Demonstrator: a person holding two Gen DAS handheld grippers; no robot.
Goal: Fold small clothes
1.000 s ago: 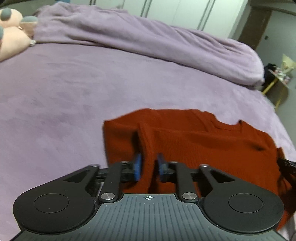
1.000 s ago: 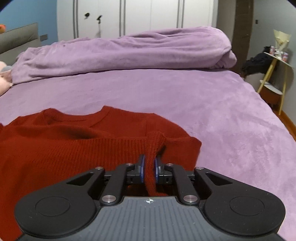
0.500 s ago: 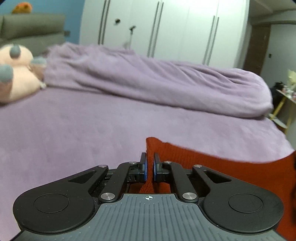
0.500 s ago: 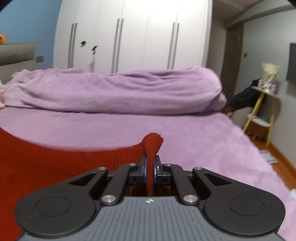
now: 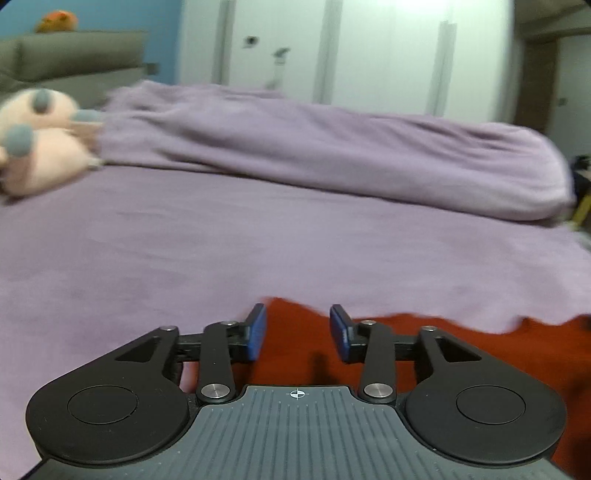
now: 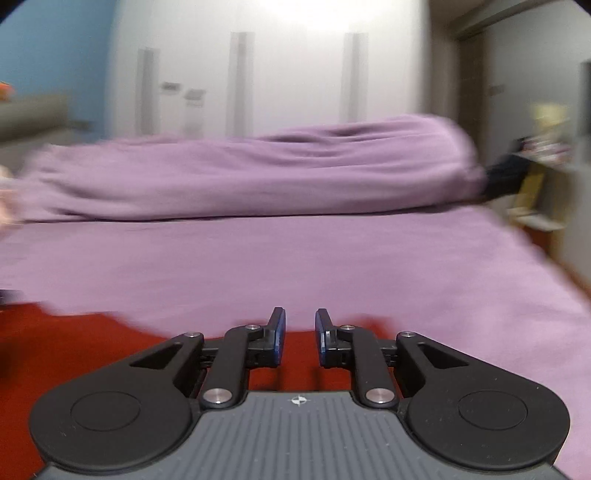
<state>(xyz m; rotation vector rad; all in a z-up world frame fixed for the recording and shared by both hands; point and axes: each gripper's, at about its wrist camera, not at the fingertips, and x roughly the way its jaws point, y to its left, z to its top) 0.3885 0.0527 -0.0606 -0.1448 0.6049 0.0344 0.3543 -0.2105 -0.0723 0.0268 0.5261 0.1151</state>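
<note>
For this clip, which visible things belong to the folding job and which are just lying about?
Job: red sweater; left gripper and right gripper, both opening, pads clear of the cloth.
Lying about: rolled purple duvet; pink plush toy; white wardrobe.

no legible text, label, brand or number anywhere in either blurred wrist view

Red knit sweater (image 5: 461,354) lies on a matt, plush purple bedspread (image 5: 258,240).

White wardrobe (image 5: 369,55), blue wall (image 5: 110,18), purple bed (image 5: 258,240) with bunched duvet (image 5: 332,155).
</note>
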